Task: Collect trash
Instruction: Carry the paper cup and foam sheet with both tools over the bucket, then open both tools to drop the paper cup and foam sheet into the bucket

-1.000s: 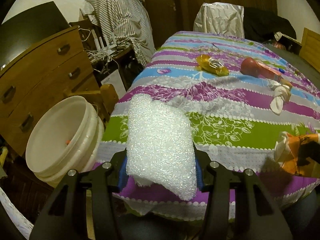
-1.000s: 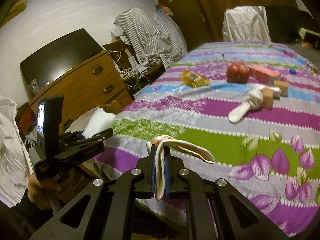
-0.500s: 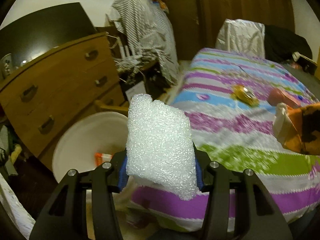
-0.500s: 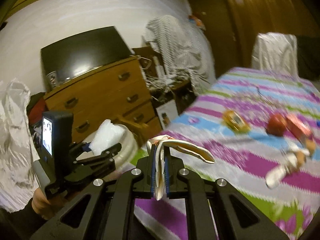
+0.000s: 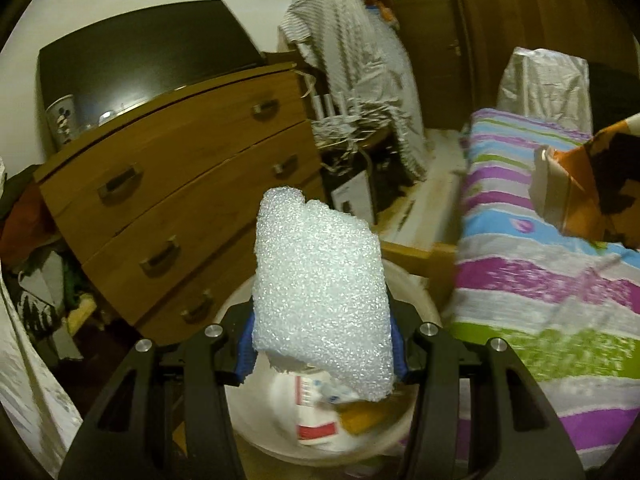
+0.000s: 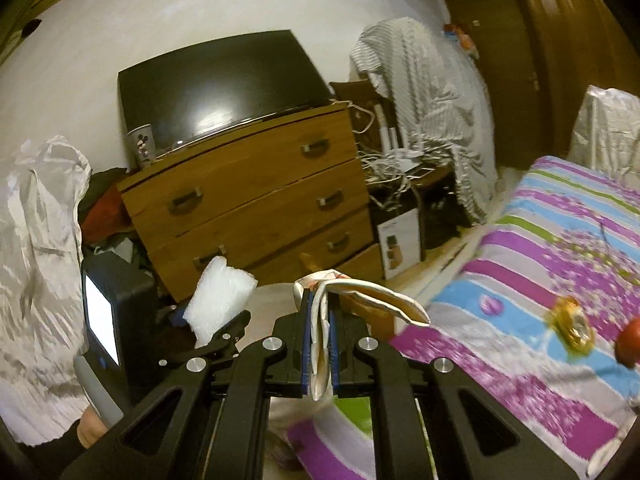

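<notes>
My left tongs (image 5: 322,346) are clamped on a foam sheet (image 5: 320,300), held right above the white bucket (image 5: 416,300) beside the bed (image 5: 560,280). My right tongs (image 6: 320,354) are pinched together on a wrapper (image 6: 360,300), near the bucket but, I judge, not yet over it. The foam is light and wide: let go off-centre, it could catch the rim and slide to the floor. The limp wrapper may cling to a pad. The left view shows trash already in the bucket; the right view hides the bucket's inside, but shows a yellow wrapper (image 6: 570,328) left on the bed.
</notes>
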